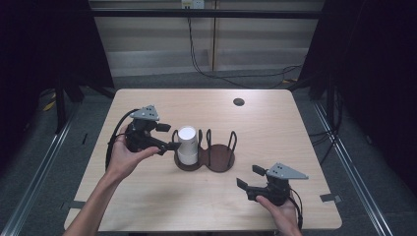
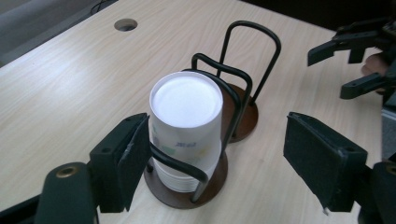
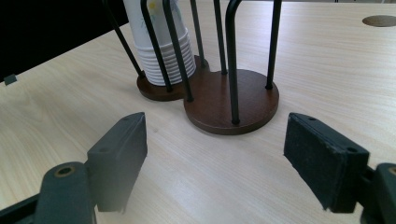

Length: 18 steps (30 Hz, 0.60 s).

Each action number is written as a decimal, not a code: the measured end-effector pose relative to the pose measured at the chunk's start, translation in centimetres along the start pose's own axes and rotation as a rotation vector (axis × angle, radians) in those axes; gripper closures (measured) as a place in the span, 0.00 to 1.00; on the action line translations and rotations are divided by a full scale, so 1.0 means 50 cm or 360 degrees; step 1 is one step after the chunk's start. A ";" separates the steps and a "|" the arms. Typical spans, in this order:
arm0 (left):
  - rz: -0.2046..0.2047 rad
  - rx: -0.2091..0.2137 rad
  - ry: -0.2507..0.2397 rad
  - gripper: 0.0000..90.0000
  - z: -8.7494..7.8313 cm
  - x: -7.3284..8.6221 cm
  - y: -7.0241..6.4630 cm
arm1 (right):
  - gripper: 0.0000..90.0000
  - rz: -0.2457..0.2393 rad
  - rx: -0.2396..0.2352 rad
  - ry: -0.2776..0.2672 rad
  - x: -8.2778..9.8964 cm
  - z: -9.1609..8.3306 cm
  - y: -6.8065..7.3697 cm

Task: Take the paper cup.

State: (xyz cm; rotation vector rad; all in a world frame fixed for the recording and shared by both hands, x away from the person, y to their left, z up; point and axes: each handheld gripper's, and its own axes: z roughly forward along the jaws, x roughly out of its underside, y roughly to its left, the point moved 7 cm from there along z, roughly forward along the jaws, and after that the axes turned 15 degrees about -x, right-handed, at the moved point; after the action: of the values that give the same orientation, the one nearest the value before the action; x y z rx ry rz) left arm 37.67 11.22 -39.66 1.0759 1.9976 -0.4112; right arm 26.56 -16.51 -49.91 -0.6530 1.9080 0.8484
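A stack of white paper cups (image 1: pixel 187 145) stands upside down in the left ring of a two-place cup holder (image 1: pixel 222 160) made of brown round bases and black wire loops. My left gripper (image 1: pixel 169 136) is just left of the stack, jaws wide and open. In the left gripper view the stack (image 2: pixel 186 126) sits close to the left pad (image 2: pixel 135 158), and the right pad (image 2: pixel 322 158) is well clear of it. My right gripper (image 1: pixel 250 176) rests open near the front right, with nothing between its jaws. It faces the holder's vacant right base (image 3: pixel 233 100) and the stack (image 3: pixel 161 46).
A round cable hole (image 1: pixel 239 102) is in the tabletop at the back right. Bare wood lies between the holder and the right gripper (image 2: pixel 348 63). Dark curtains and cables surround the table.
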 end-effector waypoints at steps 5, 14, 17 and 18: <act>0.0024 -0.0015 0.0021 0.26 0.008 -0.010 0.007 | 0.23 -0.0001 -0.0008 0.0007 0.000 0.001 0.003; 0.0071 -0.0035 0.0128 0.27 0.026 -0.020 0.023 | 0.23 -0.0009 -0.0016 0.0010 0.001 0.002 0.003; 0.0085 -0.0029 0.0161 0.27 0.035 -0.021 0.022 | 0.23 -0.0009 -0.0017 0.0013 0.001 0.003 0.003; 0.0093 -0.0017 0.0176 0.26 0.037 -0.022 0.022 | 0.23 -0.0010 -0.0016 0.0014 0.001 0.003 0.003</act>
State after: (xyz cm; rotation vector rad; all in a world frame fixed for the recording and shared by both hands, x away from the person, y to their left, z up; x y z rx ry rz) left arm 39.83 10.12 -39.85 1.1696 2.0570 -0.3158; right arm 26.48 -16.31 -49.96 -0.6695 1.9097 0.8534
